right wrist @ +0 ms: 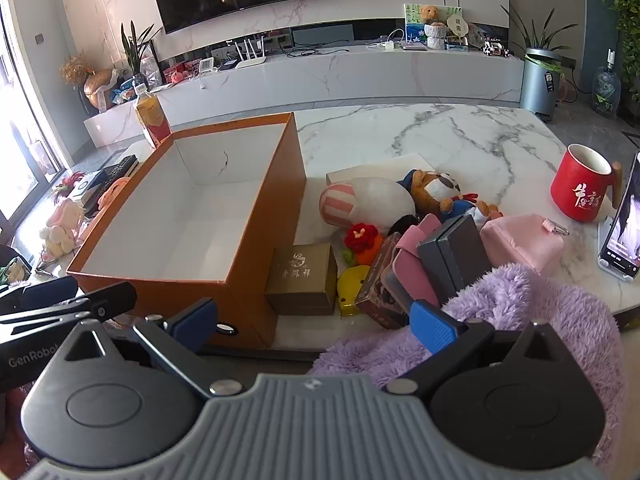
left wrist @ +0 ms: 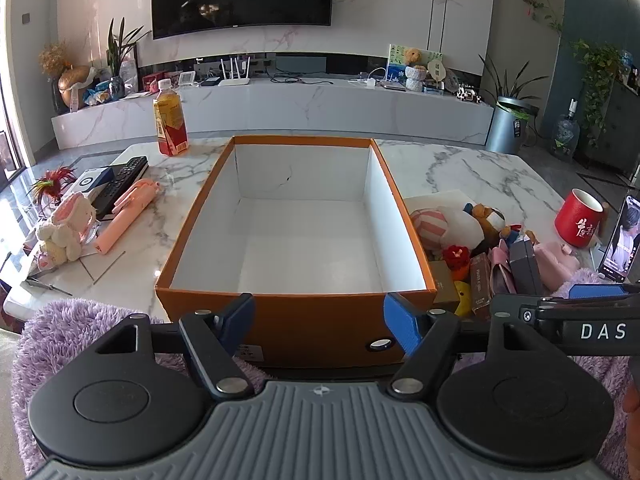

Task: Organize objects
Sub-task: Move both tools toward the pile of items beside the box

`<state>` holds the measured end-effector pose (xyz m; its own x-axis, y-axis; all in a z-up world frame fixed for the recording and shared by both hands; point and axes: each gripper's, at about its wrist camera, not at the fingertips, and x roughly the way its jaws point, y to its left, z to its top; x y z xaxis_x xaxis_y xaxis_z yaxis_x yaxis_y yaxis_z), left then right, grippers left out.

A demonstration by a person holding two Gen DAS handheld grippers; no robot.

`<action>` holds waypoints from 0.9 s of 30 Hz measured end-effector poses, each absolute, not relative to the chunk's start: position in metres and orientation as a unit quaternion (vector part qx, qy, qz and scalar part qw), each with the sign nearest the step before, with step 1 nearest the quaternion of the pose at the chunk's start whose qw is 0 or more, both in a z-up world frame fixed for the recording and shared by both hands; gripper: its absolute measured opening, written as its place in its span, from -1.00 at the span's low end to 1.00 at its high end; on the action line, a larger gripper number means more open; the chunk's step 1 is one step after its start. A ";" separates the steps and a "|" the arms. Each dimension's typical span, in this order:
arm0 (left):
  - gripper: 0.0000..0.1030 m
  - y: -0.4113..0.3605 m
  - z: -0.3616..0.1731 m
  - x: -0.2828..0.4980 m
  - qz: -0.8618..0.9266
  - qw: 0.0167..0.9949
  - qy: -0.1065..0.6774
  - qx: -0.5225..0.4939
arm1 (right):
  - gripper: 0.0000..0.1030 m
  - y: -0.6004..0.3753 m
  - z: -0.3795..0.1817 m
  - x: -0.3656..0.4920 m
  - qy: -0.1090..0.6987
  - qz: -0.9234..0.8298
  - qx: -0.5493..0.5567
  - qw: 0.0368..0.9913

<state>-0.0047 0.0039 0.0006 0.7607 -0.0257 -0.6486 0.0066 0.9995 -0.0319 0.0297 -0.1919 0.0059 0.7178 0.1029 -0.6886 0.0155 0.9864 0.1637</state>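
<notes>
An empty orange box [left wrist: 280, 320] with a white inside stands on the marble table; it also shows in the right wrist view [right wrist: 248, 304]. My left gripper [left wrist: 320, 314] is open and empty, just in front of the box's near wall. My right gripper [right wrist: 314, 322] is open and empty, near the box's front right corner. A pile lies right of the box: a gold box [right wrist: 302, 280], a pink-striped plush [right wrist: 360, 200], a bear plush [right wrist: 436, 190], a red crochet flower [right wrist: 362, 236], grey boxes [right wrist: 452, 256] and a pink pouch [right wrist: 520, 242].
Left of the box lie a pink stick [left wrist: 128, 216], a remote [left wrist: 120, 186], a pink plush [left wrist: 66, 226] and a drink bottle [left wrist: 170, 120]. A red mug [right wrist: 582, 184] and a propped phone [right wrist: 626, 224] stand at the right. Purple fleece [right wrist: 540, 320] lies at the near edge.
</notes>
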 end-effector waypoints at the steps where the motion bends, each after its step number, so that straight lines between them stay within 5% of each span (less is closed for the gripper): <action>1: 0.64 0.004 0.000 -0.005 -0.008 0.938 0.346 -0.014 | 0.98 -0.192 0.006 0.030 0.375 0.023 0.079 0.924; 27: 0.63 0.008 0.000 -0.006 -0.008 0.937 0.349 -0.018 | 0.98 -0.190 0.003 0.032 0.381 0.022 0.073 0.922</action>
<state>-0.0059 0.0081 0.0001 0.7568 -0.0271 -0.6531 0.0018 0.9992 -0.0394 0.0317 -0.1904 0.0026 0.7094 0.0957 -0.6983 0.0161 0.9883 0.1518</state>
